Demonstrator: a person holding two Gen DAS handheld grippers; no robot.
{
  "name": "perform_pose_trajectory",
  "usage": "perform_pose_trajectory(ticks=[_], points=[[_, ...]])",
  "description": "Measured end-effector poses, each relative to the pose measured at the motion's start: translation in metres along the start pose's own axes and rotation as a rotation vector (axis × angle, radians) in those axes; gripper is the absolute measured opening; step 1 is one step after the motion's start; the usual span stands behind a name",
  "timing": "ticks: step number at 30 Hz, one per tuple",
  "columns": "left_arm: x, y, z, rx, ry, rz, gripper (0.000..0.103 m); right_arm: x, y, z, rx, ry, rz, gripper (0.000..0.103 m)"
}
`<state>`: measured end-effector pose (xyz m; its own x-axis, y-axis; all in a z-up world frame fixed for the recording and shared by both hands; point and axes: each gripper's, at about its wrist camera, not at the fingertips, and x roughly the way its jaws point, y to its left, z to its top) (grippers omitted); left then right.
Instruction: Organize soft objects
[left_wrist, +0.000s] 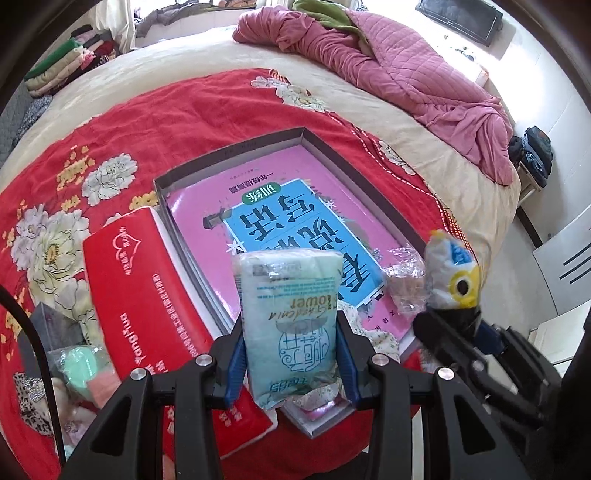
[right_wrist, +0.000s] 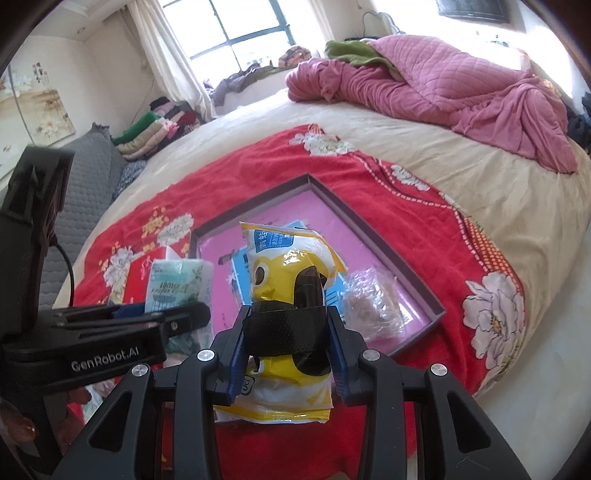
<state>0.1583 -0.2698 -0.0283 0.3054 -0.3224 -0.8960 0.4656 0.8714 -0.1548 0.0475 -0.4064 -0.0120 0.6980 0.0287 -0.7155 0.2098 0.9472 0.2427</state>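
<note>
Pale-green tissue pack (left_wrist: 291, 325) clamped in the left gripper (left_wrist: 291, 354), yellow wipes pouch (right_wrist: 288, 314) in the right gripper (right_wrist: 286, 347); next, probably lowering both into the grey box (left_wrist: 236, 151) at frame centre.

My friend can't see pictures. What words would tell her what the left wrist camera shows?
The left gripper squeezes a pale green tissue pack above a shallow grey box holding a pink book and a crinkly clear bag, on a red flowered blanket. A red tissue pack lies left of the box; the right gripper holds a yellow-and-white pack.
</note>
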Motion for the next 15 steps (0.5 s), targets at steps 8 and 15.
perform_pose_trajectory(ticks=[8, 15], points=[[0.017, 0.006, 0.006, -0.024, 0.026, -0.006, 0.043, 0.033, -0.001, -0.005, -0.017, 0.057, -0.015, 0.039], [0.029, 0.005, 0.007, -0.019, 0.047, -0.007, 0.043, 0.053, -0.004, -0.010, -0.022, 0.086, -0.042, 0.039]])
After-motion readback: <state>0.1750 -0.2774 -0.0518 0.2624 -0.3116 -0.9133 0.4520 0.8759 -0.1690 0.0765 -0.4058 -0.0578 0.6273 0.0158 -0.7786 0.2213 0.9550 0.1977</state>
